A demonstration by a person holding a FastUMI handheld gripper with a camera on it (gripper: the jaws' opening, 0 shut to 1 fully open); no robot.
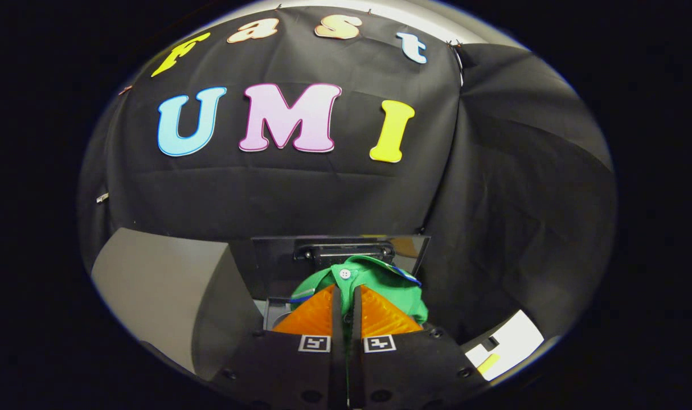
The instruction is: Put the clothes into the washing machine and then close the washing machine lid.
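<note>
Green shirt in my grip.
My hand-held gripper (pixel 346 296) pinches the green shirt (pixel 380 282); the washing machine's raised lid (pixel 340 250) stands at 12 o'clock beyond it.

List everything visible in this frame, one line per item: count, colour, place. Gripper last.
green garment: one, green with a white button, pinched between the fingers and bulging just beyond them.
washing machine lid: one, dark and glossy, raised upright just beyond the garment, a black handle near its top edge.
washing machine opening: one, grey, below the garment beside the fingers.
grey block: one, grey, beside the washing machine.
white card: one, white with a yellow mark, low on the other side of the fingers.
booth wall: one, black cloth, behind everything.
gripper: one, fingers closed on the green garment.
</note>
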